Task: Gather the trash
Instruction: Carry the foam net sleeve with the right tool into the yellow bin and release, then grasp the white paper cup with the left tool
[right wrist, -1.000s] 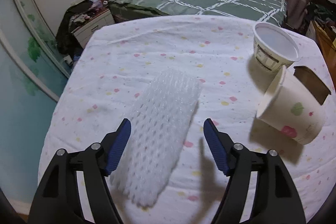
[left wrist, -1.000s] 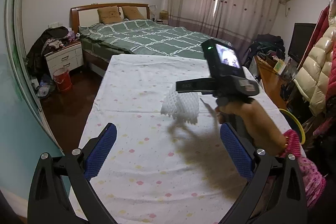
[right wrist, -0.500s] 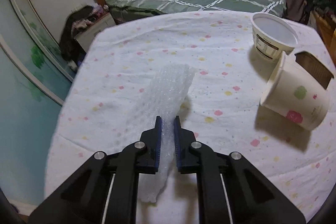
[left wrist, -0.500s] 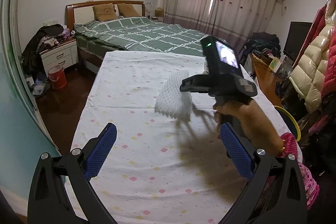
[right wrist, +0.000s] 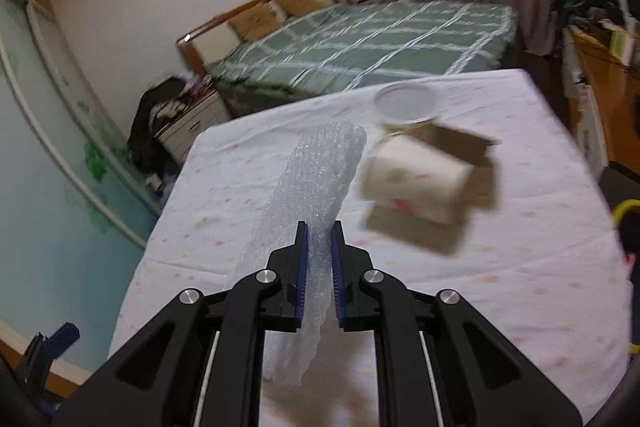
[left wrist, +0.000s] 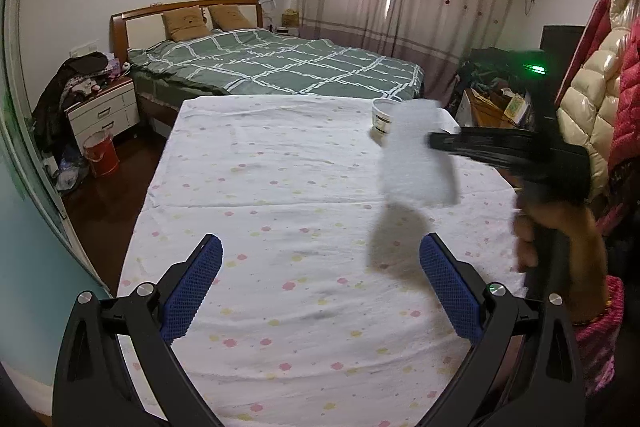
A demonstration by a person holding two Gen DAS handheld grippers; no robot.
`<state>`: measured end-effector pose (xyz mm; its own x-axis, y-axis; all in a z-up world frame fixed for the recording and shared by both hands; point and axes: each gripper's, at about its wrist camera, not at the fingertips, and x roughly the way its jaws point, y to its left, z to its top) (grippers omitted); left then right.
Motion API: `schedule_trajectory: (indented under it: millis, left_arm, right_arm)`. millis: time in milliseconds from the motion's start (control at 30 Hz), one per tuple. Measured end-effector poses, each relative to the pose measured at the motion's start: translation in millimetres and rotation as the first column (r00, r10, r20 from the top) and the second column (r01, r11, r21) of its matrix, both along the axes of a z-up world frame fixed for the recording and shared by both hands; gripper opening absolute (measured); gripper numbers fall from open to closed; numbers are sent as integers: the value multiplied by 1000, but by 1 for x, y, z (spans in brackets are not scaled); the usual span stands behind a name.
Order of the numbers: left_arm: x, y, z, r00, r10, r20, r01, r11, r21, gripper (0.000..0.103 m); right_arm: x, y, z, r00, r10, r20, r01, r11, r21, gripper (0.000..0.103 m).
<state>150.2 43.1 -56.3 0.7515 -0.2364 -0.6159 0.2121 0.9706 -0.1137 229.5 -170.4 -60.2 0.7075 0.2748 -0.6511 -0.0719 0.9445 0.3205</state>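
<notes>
The right gripper (right wrist: 319,267) was clamped on a white foam net sleeve (right wrist: 316,195), which ran ahead past the fingertips and hung below them. Ahead and right, blurred, lay a tipped paper cup (right wrist: 416,183) and a plastic tub (right wrist: 406,103).

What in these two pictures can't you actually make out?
- Print on the paper cup: right wrist view, motion blur.
- Brown box: mostly behind the cup, smeared.
- Inside of the white tub: blurred; in the left wrist view the foam sleeve partly covers it.
- Right gripper fingertips: buried in the foam sleeve.
- Any trash bin: none identifiable.
</notes>
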Motion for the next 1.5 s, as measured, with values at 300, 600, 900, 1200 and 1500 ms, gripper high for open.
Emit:
schedule_trajectory:
  millis: [300, 600, 900, 1200, 1500]
  left_arm:
    - [16, -33, -8, 998, -48, -30, 49, 998, 26, 97]
    - [51, -93, -26, 985, -153, -78, 157, 987, 38, 97]
    - [101, -151, -41, 965, -245, -95, 250, 967, 45, 97]
    - [144, -176, -43, 953, -289, -93, 295, 953, 66, 97]
    - [198, -191, -56, 938, -316, -144, 328, 942, 67, 97]
  right_arm:
    - [-55, -148, 2, 944, -326, 51, 327, 945, -10, 11]
    - [-88, -273, -34, 809, -587, -2, 587, 809, -11, 12]
    - [-95, -330, -71, 735, -674, -71, 673, 738, -40, 17]
    - [-104, -345, -72, 712, -699, -60, 700, 714, -14, 52]
    - [-87, -287, -48, 788, -612, 68, 615, 786, -63, 57]
